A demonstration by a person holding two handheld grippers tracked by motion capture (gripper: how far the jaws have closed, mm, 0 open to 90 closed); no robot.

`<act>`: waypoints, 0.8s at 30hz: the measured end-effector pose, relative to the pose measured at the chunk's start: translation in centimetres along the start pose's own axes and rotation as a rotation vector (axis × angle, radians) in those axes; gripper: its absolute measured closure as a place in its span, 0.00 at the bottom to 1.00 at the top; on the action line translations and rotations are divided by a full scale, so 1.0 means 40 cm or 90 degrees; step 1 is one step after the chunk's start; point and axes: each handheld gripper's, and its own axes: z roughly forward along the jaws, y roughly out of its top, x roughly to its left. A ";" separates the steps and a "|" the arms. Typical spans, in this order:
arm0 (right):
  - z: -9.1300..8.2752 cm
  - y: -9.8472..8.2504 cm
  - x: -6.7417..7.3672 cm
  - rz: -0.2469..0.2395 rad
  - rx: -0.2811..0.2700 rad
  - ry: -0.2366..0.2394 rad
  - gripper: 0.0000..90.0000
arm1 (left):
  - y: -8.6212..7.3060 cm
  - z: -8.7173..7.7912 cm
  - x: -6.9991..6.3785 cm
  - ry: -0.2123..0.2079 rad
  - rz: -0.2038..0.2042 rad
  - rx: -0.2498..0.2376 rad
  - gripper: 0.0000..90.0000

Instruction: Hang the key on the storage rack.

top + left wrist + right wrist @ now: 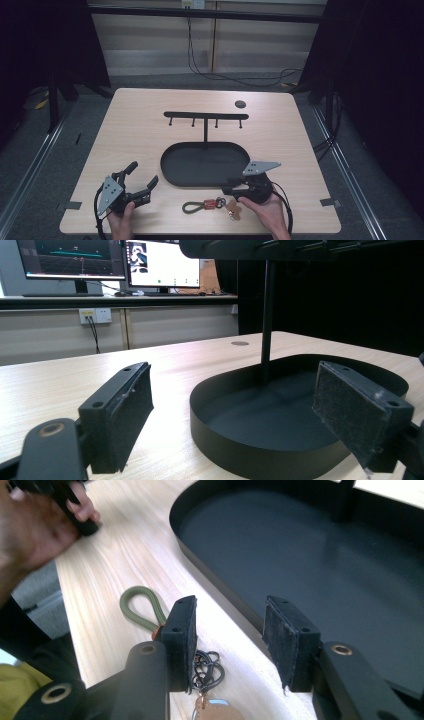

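Right gripper (234, 189) over keychain (210, 204) at table's (150, 110) near edge, nothing held

Right jaws part open, nothing between the pads; keychain lies flat on the wood, just short of the black tray (170, 172); left gripper (142, 182) wide open, empty, parked left of tray; risk: pads slip off the thin green loop (137, 607), or a jaw clips the tray rim; table edge close behind; open room to the left.

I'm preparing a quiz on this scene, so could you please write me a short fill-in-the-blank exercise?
1. The keychain lies on the table in front of the black ____.
2. The keychain's loop is ____ in colour.
3. The left gripper has its jaws ____, with nothing between them.
4. The rack above the tray has ____ hooks.

Missing words: tray; green; open; four
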 end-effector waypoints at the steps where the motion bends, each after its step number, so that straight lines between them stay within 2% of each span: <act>1: 0.006 0.004 0.002 -0.001 0.012 0.002 0.63 | 0.000 0.000 0.000 0.000 0.000 0.000 0.18; 8: 0.035 0.028 0.008 -0.023 0.055 0.026 0.66 | 0.000 0.000 0.000 0.000 -0.002 0.000 0.18; 11: 0.043 0.044 0.013 -0.037 0.073 0.032 0.70 | 0.000 0.000 -0.001 -0.001 -0.002 0.000 0.18; 14: 0.047 0.053 0.012 -0.042 0.077 0.040 0.75 | 0.000 0.000 0.000 0.000 -0.002 0.000 0.18; 15: 0.054 0.063 0.013 -0.054 0.093 0.042 0.77 | 0.000 0.000 0.000 0.000 -0.002 0.000 0.18; 19: 0.074 0.081 0.021 -0.072 0.127 0.060 0.80 | 0.000 -0.001 -0.001 -0.001 -0.002 0.000 0.18; 24: 0.095 0.101 0.031 -0.081 0.156 0.075 0.81 | 0.000 -0.001 -0.001 -0.002 -0.002 0.001 0.18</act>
